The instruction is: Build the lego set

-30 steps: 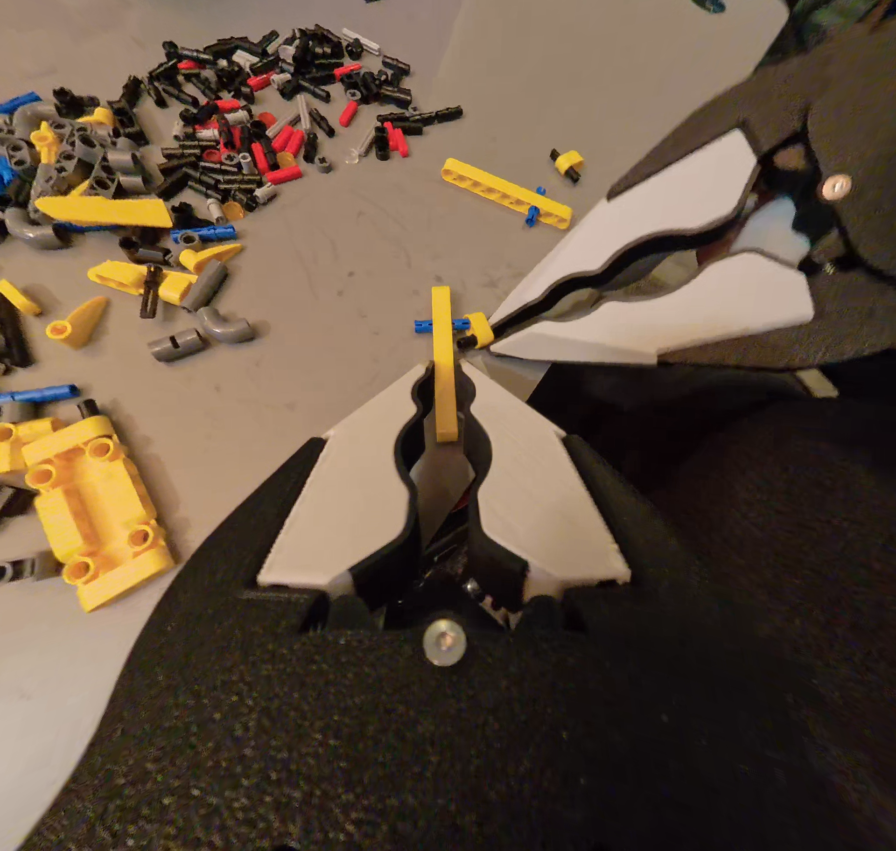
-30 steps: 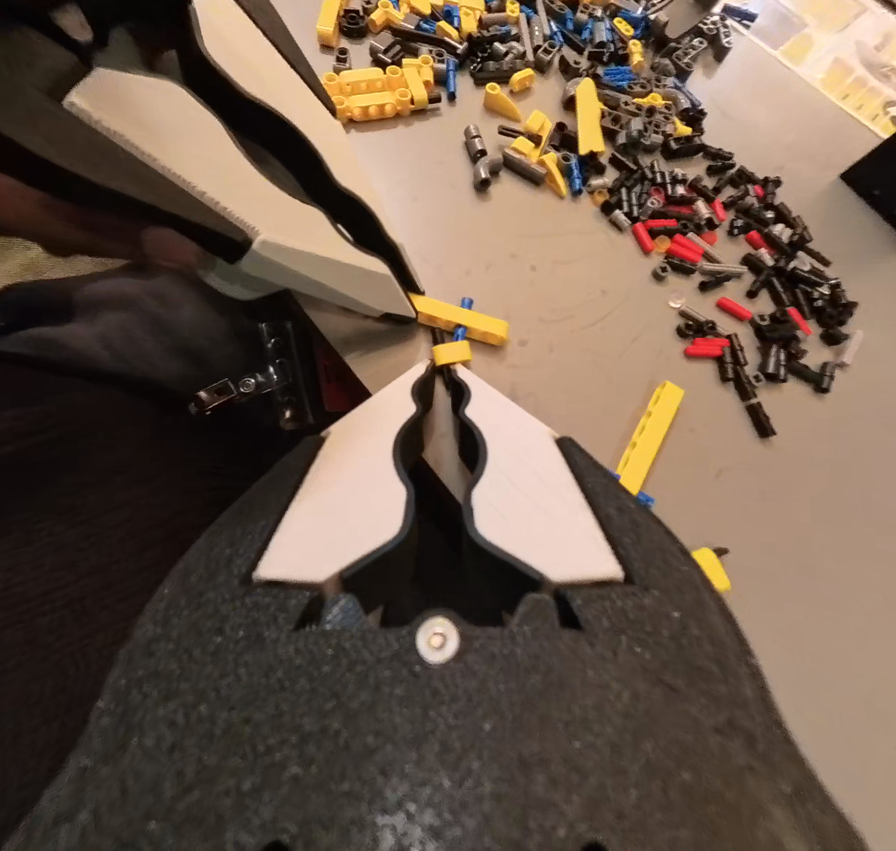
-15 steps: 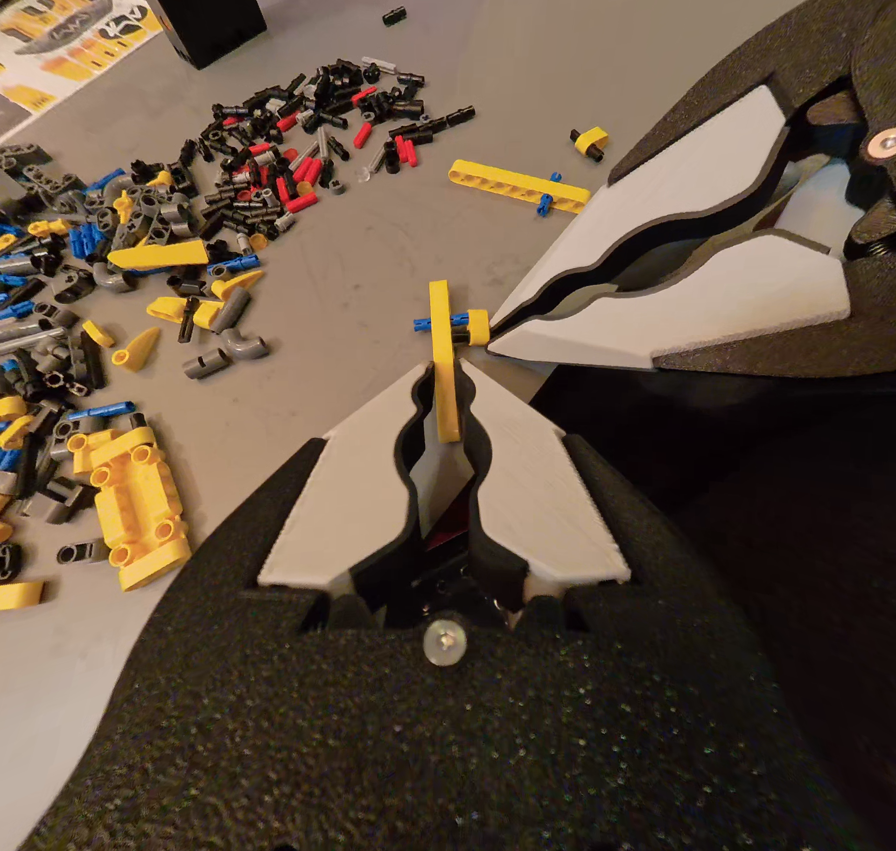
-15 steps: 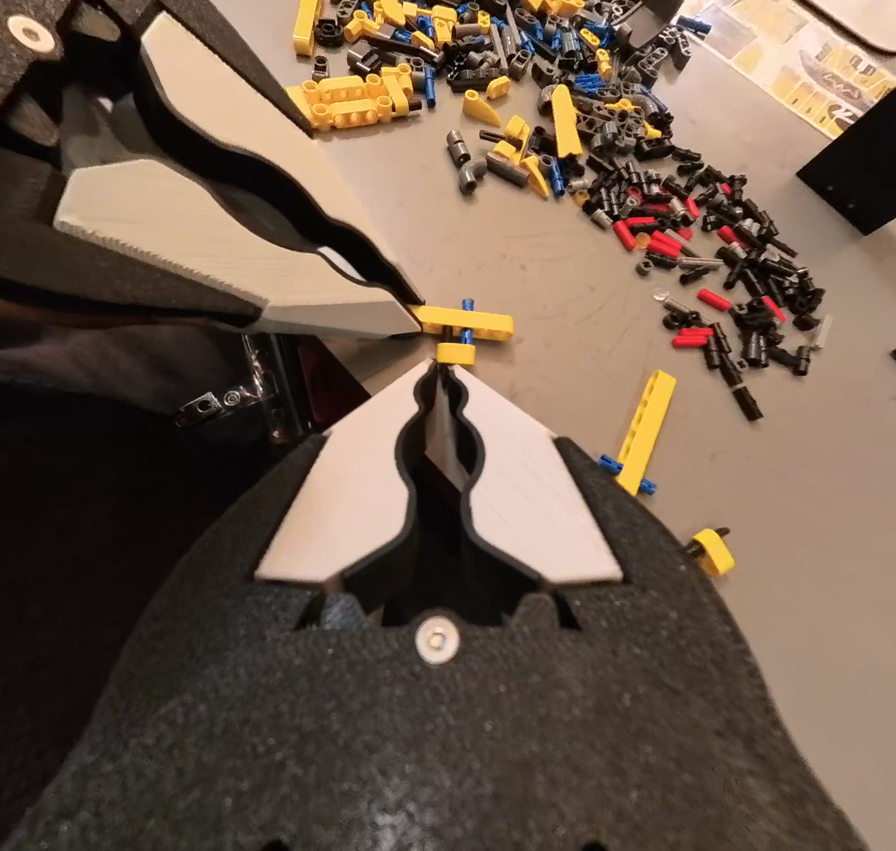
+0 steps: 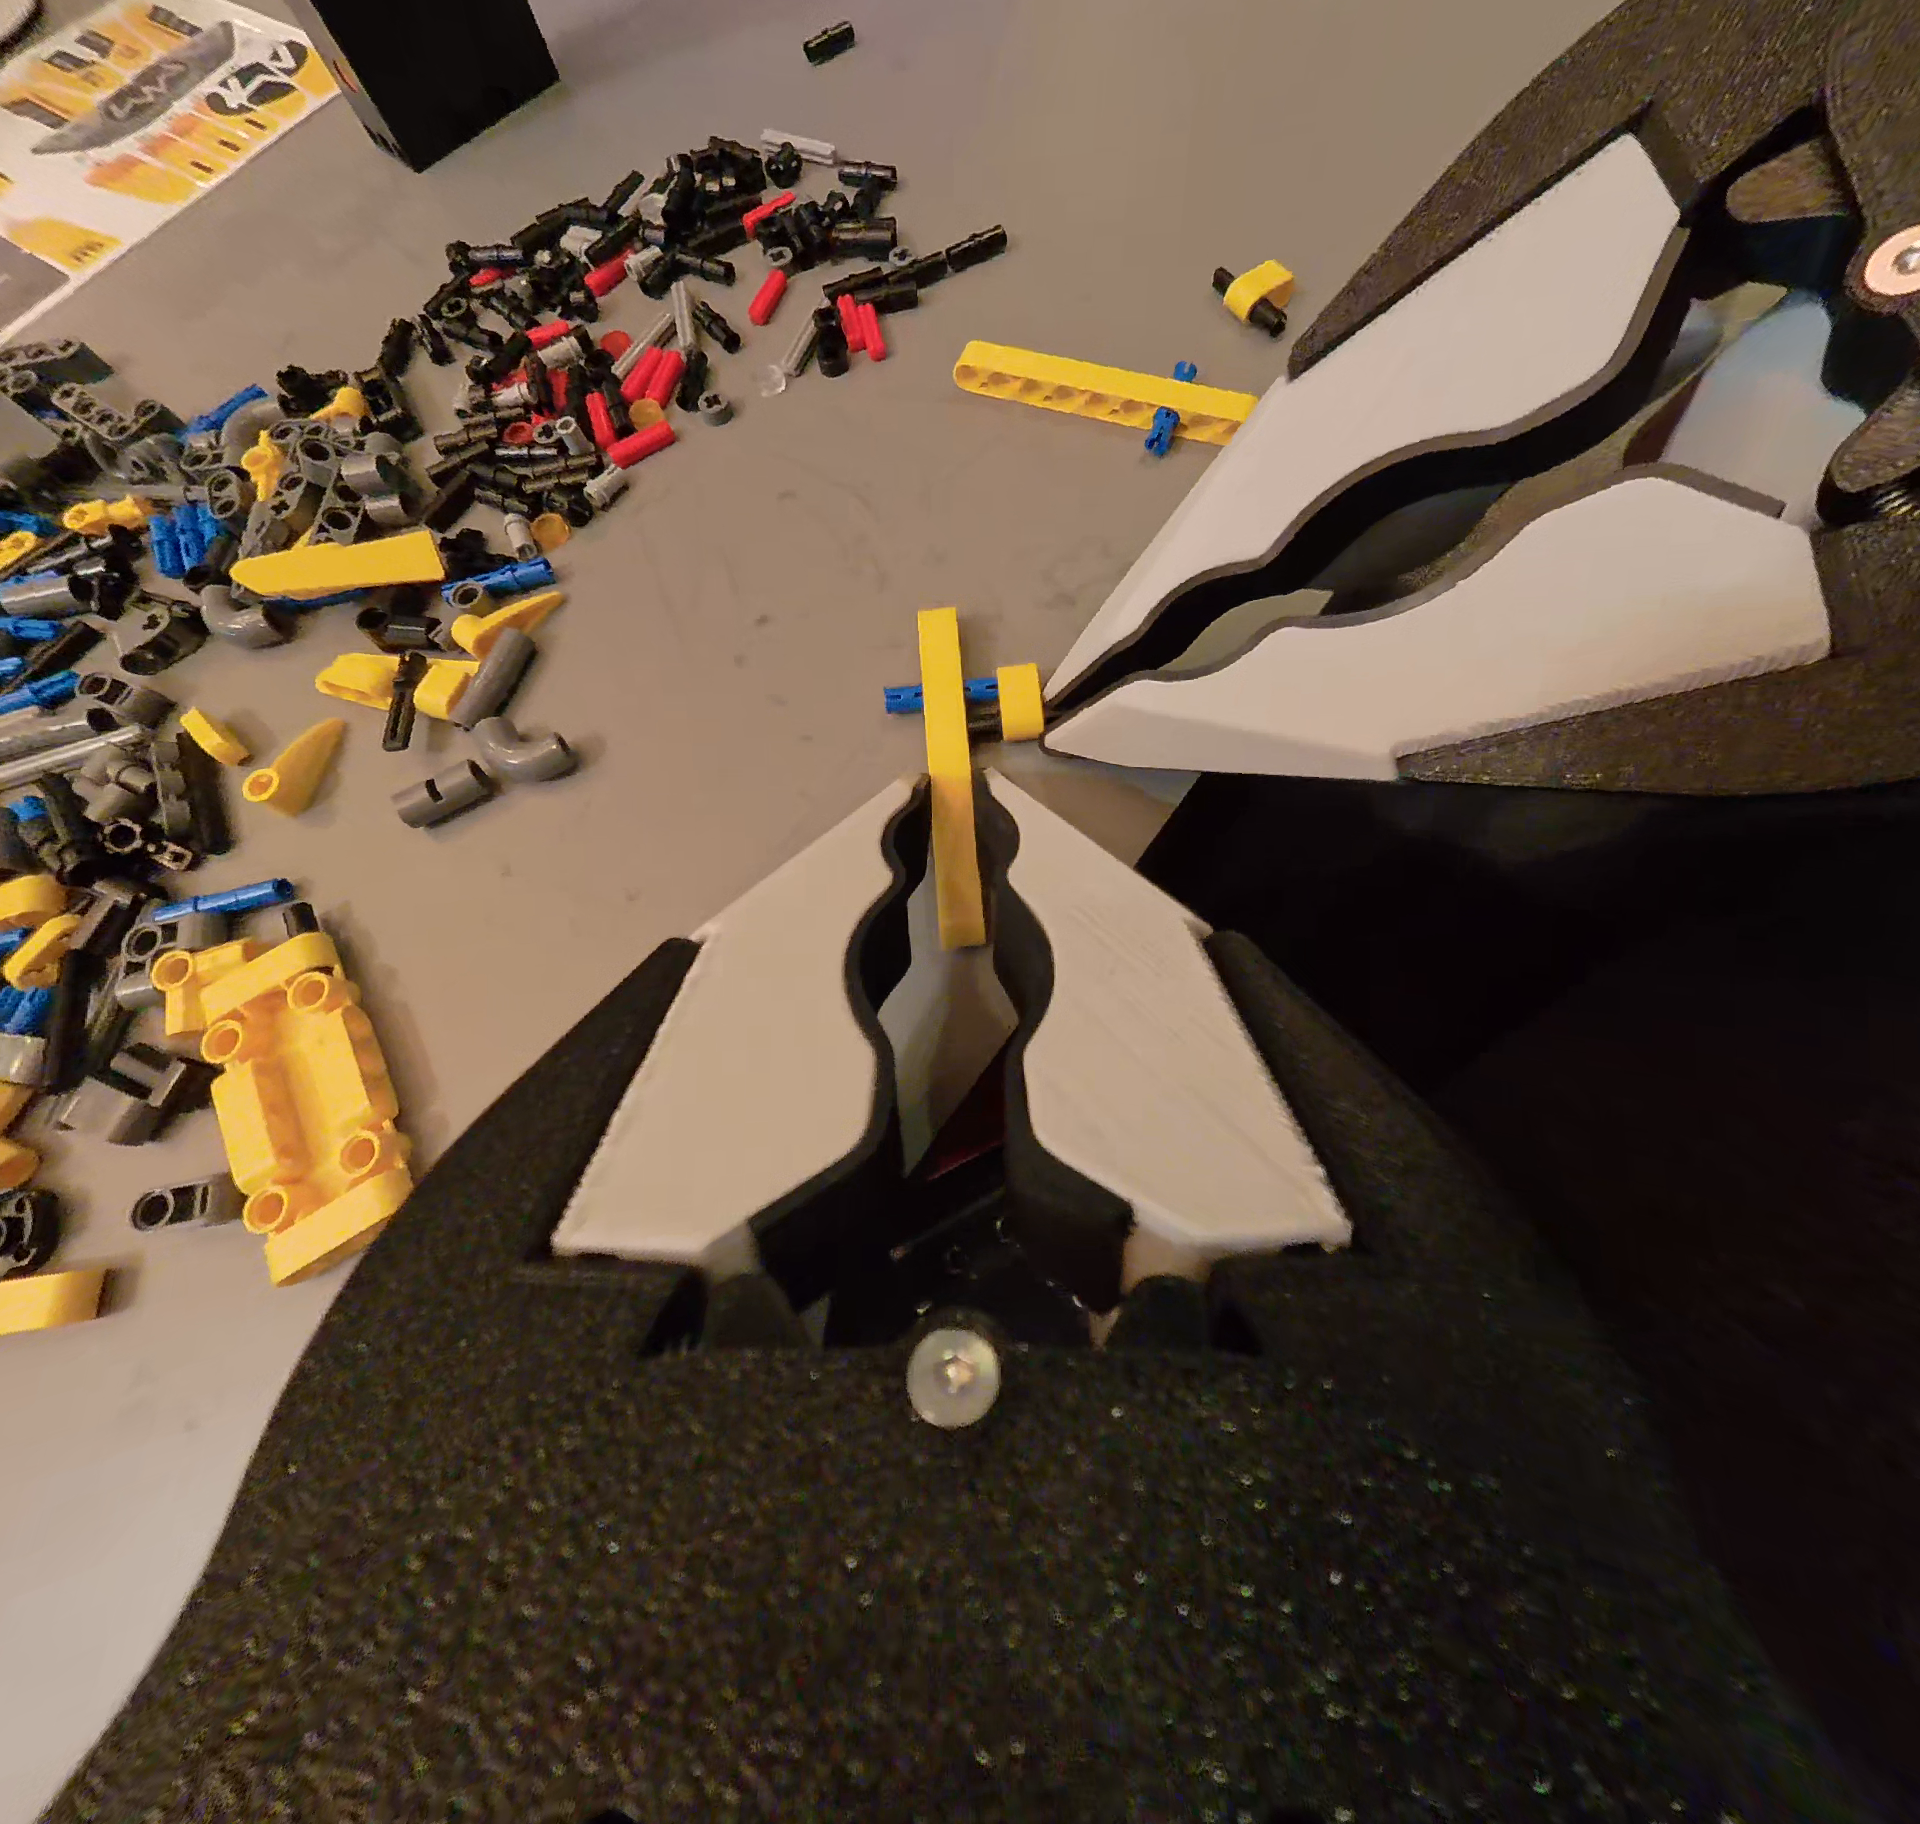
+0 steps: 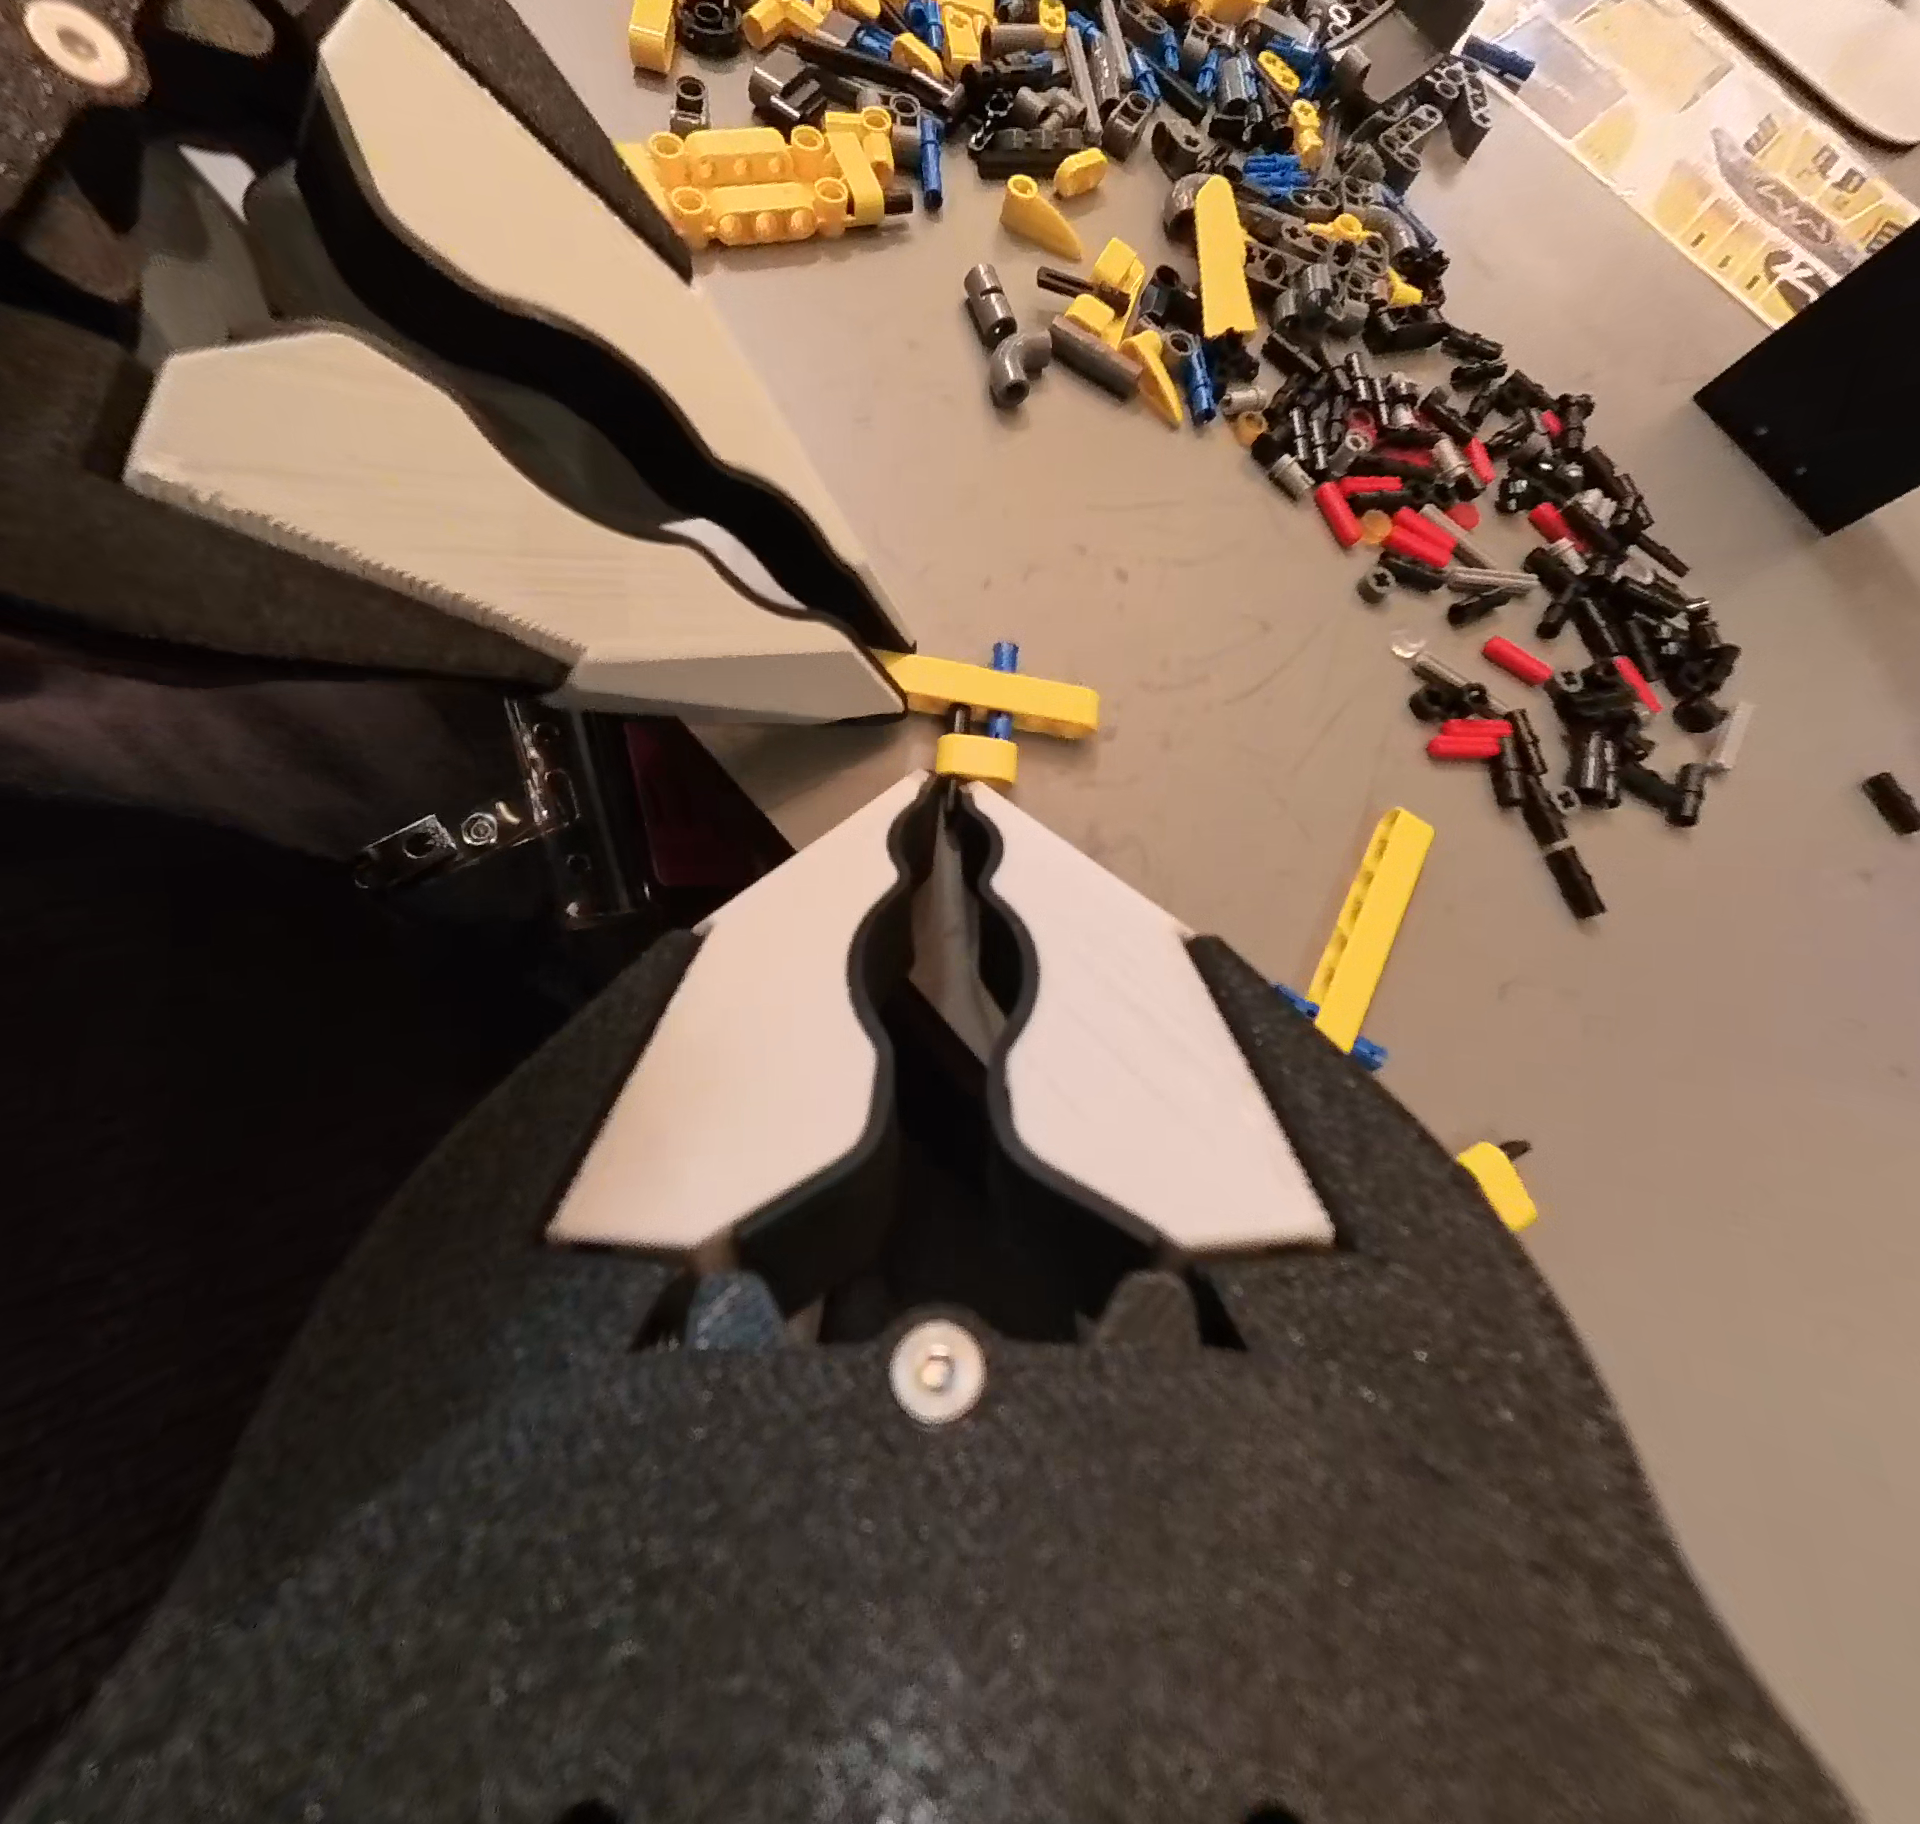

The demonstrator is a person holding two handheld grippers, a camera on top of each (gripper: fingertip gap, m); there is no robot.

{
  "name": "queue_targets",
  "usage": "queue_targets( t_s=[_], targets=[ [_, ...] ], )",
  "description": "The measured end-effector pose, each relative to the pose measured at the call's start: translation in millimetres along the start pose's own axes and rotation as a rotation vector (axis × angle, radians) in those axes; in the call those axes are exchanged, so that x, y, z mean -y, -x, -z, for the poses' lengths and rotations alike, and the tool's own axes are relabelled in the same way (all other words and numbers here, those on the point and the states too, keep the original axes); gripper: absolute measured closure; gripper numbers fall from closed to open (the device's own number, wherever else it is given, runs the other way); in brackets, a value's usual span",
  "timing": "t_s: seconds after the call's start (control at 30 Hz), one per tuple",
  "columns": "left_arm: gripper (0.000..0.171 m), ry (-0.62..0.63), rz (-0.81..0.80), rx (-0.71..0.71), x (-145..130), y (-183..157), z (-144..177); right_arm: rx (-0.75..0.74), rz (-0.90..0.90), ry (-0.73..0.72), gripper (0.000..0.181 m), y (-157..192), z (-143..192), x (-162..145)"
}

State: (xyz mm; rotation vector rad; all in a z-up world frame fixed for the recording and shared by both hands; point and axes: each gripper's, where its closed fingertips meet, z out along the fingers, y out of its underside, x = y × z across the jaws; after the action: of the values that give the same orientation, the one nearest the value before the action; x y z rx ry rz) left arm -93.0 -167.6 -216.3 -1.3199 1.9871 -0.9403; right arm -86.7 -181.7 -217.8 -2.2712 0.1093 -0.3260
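Observation:
My left gripper (image 5: pixel 951 782) is shut on a short yellow beam (image 5: pixel 948 735), held above the grey table near its edge. A blue pin (image 5: pixel 904 699) passes through the beam. My right gripper (image 6: pixel 948 785) is shut on a black pin that carries a small yellow connector (image 6: pixel 975 758). That connector (image 5: pixel 1020 702) sits against the beam's right side. In the right wrist view the beam (image 6: pixel 997 699) sticks out of the left gripper (image 6: pixel 891 685). In the left wrist view the right gripper (image 5: pixel 1047 725) comes in from the right.
A long yellow beam with blue pins (image 5: pixel 1101 405) and a small yellow-and-black connector (image 5: pixel 1257 291) lie on the grey table (image 5: pixel 790 569). Heaps of black, red, grey, blue and yellow parts (image 5: pixel 623 340) spread left. A yellow block (image 5: pixel 296 1088), a black box (image 5: pixel 416 18) and a printed sheet (image 5: pixel 135 122) stand farther off. The tips of both grippers are at nearly the same place.
Both grippers have risen and tilted together, so more of the table, the black box and the printed sheet show. The beam and the connector keep their places between the fingertips.

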Motion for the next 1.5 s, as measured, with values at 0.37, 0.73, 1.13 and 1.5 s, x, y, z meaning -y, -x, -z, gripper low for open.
queue_targets(
  t_s=[0.37,0.73,1.13,1.5],
  targets=[
    [0.164,-0.003,-0.037,-0.034,-0.8,-0.4,0.5,0.062,-0.092,-0.025,0.178,0.4,-0.4,0.3],
    [0.164,0.002,-0.031,-0.081,-1.2,-2.3,1.0,0.288,-0.297,-0.041,0.179,2.6,1.7,0.2],
    [0.163,-0.002,-0.042,-0.072,-1.0,-3.3,0.8,0.245,-0.226,-0.040,0.179,2.4,1.9,-0.4],
    [0.164,-0.017,-0.055,-0.055,-0.3,-1.9,0.6,0.218,-0.165,-0.033,0.173,6.0,3.8,-1.4]
  ],
)
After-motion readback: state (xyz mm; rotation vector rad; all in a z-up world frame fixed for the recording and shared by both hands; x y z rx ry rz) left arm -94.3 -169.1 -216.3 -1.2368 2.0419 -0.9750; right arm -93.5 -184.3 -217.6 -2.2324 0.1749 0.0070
